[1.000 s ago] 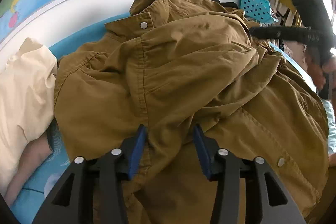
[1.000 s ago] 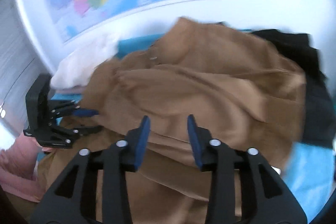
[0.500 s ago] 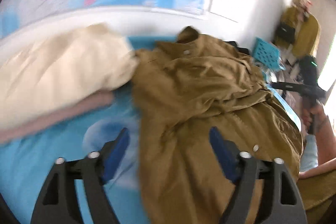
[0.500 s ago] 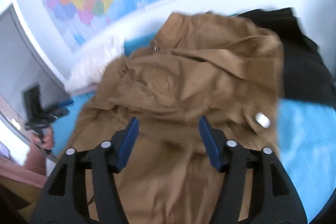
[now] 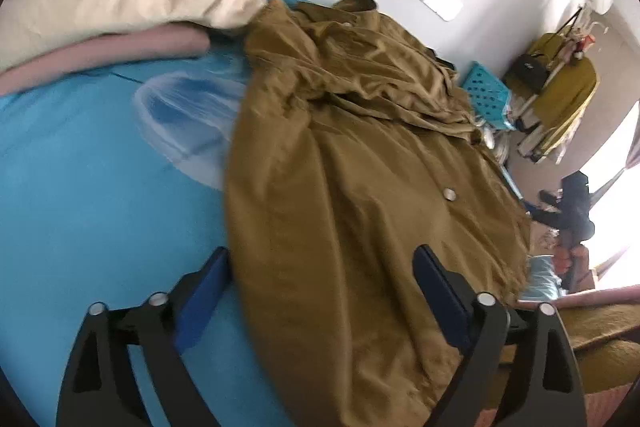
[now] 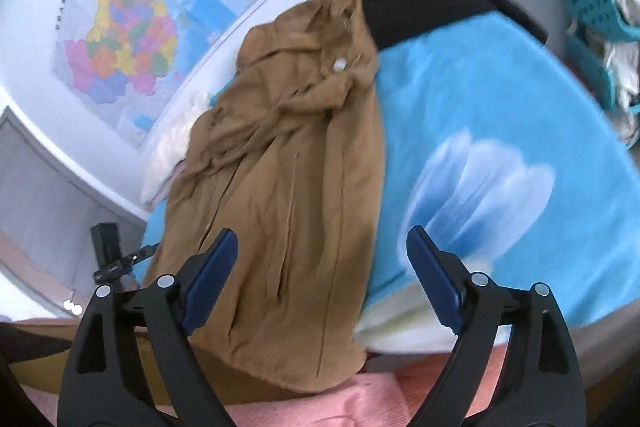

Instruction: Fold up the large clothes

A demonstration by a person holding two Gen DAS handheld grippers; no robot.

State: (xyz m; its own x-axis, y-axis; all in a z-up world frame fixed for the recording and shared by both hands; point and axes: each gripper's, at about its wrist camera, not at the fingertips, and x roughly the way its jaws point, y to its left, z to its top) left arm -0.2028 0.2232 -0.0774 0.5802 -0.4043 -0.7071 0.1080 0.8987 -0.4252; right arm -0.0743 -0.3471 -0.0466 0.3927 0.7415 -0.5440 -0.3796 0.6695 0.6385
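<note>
Both of my grippers, left gripper and right gripper, have let go, jaws opening with nothing clamped, leaving the brown coat lying lengthwise on the blue bed, folded narrower, ready for another fold.

My left gripper and right gripper no longer pinch the brown jacket; their jaws are opening, with cloth lying loose between them. The jacket, bunched a second ago, now lies long toward the blue bed's near edge.
</note>
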